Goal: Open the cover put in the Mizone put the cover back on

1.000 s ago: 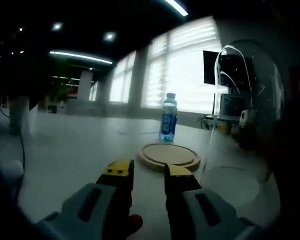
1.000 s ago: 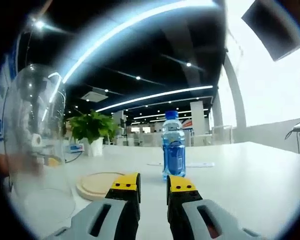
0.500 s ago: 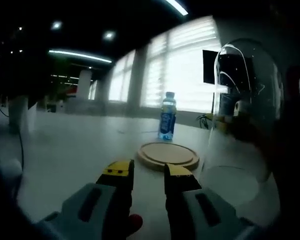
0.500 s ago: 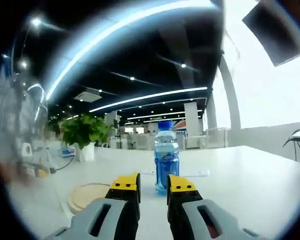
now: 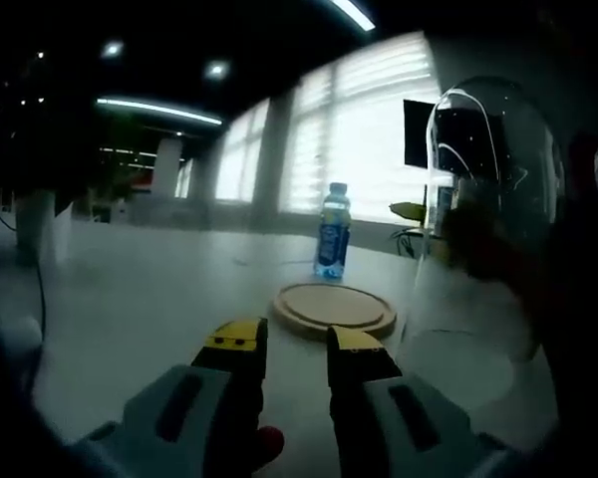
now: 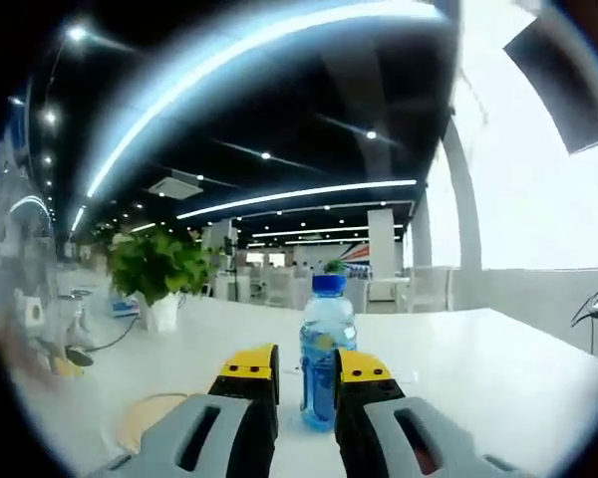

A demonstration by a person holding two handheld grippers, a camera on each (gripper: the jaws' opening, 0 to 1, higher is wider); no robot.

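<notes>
The blue Mizone bottle (image 5: 332, 231) stands upright on the white table, just behind the round wooden base (image 5: 334, 311). To the right of the base the clear glass dome cover (image 5: 488, 229) stands on the table. My left gripper (image 5: 297, 349) is open and empty, a short way in front of the base. My right gripper (image 6: 306, 370) is open, and the bottle (image 6: 327, 354) stands close ahead, lined up with the gap between its jaws. The base (image 6: 149, 433) lies low at left. In the left gripper view, the right gripper (image 5: 411, 211) reaches in behind the dome.
A potted plant (image 6: 154, 274) stands on the table (image 6: 498, 368) behind the base, with the dome (image 6: 20, 299) at the far left edge. A dark monitor (image 5: 424, 134) and bright windows lie behind the bottle. A person's dark sleeve (image 5: 578, 299) is at the right.
The right gripper has moved closer to the bottle, which now looks larger and sits centred between its jaws; the dome has slid to the view's edge. The left gripper has stayed put.
</notes>
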